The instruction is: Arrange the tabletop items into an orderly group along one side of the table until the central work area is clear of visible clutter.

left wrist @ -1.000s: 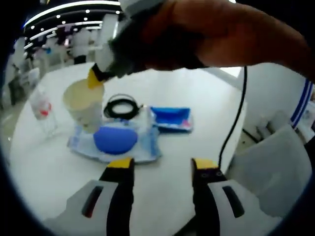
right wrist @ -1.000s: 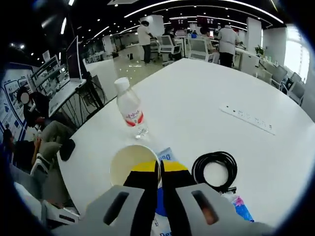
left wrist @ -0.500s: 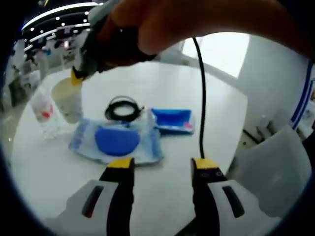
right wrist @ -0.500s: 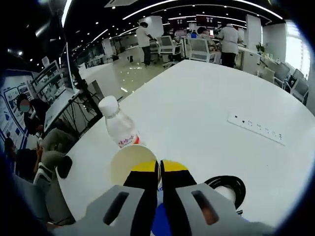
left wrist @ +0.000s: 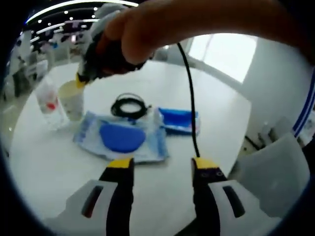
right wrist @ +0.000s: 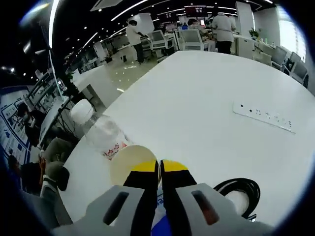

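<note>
The table (left wrist: pixel 44 162) carried most of its clutter mid-surface — the wipes pack (left wrist: pixel 122 140), the blue packet (left wrist: pixel 178 121) and the cable coil (left wrist: pixel 130 106) lay close together, none yet lined up along a side. The bottle (left wrist: pixel 50 102) stood near the table's edge. The right hand-held gripper (right wrist: pixel 158 166) was clamped on the cup (left wrist: pixel 71 99) rim, the cup just beside the bottle. The left hand-held gripper (left wrist: pixel 161 163) hovered with jaws apart, holding nothing. Judged early: one item nearly placed, three left.
</note>
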Motion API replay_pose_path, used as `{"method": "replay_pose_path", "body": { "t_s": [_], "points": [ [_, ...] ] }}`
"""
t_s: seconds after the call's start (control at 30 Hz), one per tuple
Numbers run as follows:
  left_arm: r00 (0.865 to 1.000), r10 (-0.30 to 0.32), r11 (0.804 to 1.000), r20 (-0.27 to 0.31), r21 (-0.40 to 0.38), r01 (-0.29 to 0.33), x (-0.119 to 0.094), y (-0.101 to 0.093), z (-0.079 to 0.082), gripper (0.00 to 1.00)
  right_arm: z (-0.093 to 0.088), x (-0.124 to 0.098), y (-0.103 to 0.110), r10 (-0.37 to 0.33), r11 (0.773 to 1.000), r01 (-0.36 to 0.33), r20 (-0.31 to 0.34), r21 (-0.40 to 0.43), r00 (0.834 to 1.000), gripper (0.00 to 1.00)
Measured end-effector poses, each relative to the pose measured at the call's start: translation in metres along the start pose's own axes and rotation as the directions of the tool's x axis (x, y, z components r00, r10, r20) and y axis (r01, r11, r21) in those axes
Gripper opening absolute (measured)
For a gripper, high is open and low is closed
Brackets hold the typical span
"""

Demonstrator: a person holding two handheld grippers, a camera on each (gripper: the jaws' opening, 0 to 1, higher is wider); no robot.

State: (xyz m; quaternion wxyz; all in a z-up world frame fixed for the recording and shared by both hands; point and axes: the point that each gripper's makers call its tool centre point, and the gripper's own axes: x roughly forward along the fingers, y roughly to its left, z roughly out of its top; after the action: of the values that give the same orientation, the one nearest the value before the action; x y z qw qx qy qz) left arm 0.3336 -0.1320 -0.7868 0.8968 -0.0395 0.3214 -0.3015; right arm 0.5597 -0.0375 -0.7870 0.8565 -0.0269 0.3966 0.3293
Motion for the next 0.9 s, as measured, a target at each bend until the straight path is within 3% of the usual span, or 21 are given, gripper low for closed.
{"method": "replay_pose_path", "body": {
  "t_s": [0.63,0.9],
  "points": [
    [1.000,0.017,0.999,-0.002,-0.038,-0.017,-0.001,0.006,-0.001,0.43,-0.015,0.015,-0.016,-0.020,0.999,0.021,-0.034,0.025,0.999,0.02],
    [1.000,0.016,0.999,-0.011,-0.047,-0.016,0.000,0.007,-0.004,0.43,-0.015,0.002,-0.014,-0.002,1.000,0.002,-0.007,0.018,1.000,0.12]
  ]
}}
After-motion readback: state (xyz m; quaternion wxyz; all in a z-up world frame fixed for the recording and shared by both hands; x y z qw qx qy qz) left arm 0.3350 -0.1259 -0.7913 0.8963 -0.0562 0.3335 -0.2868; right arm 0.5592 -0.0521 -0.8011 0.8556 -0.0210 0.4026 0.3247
